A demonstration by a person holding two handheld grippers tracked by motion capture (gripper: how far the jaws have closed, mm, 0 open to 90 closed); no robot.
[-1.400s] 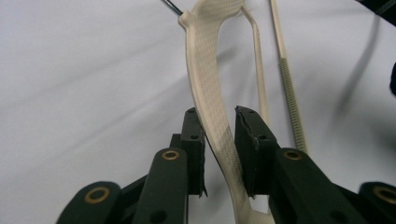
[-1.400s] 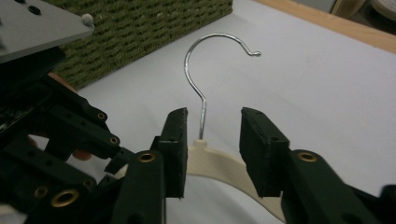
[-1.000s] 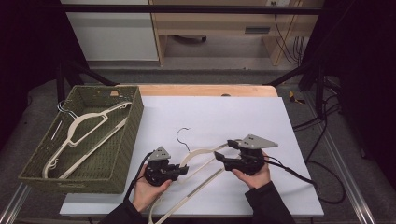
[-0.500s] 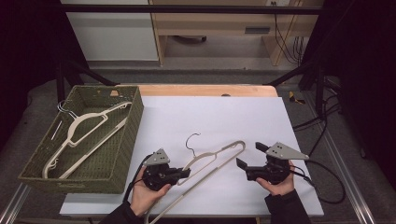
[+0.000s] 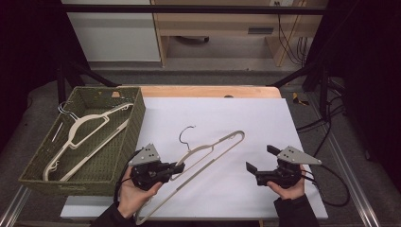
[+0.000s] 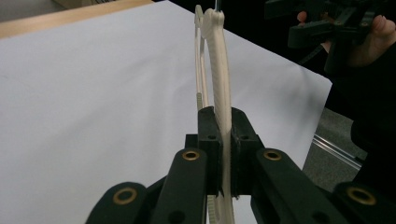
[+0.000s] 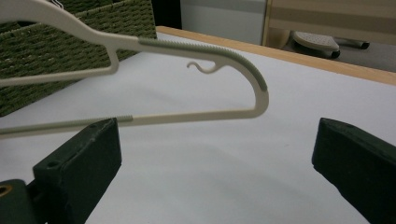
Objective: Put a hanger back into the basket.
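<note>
On the white desk [image 5: 283,118], near its front edge, my left claw [image 5: 178,167] is clenched on the cream hanger [image 5: 208,150], gripping its shoulder arm between both jaws; the left gripper view shows the plastic pinched edge-on and running away from me. From that grip the hanger stretches across the middle of the desk, its wire hook [image 5: 185,134] pointing toward the far side and its rounded end toward the right. My right claw [image 5: 261,158] sits well apart from it, jaws spread wide and holding nothing, and in the right gripper view the hanger's rounded end lies beyond the gap. At the desk's left edge stands a green woven basket [image 5: 135,124] with another cream hanger [image 5: 80,127] lying inside.
</note>
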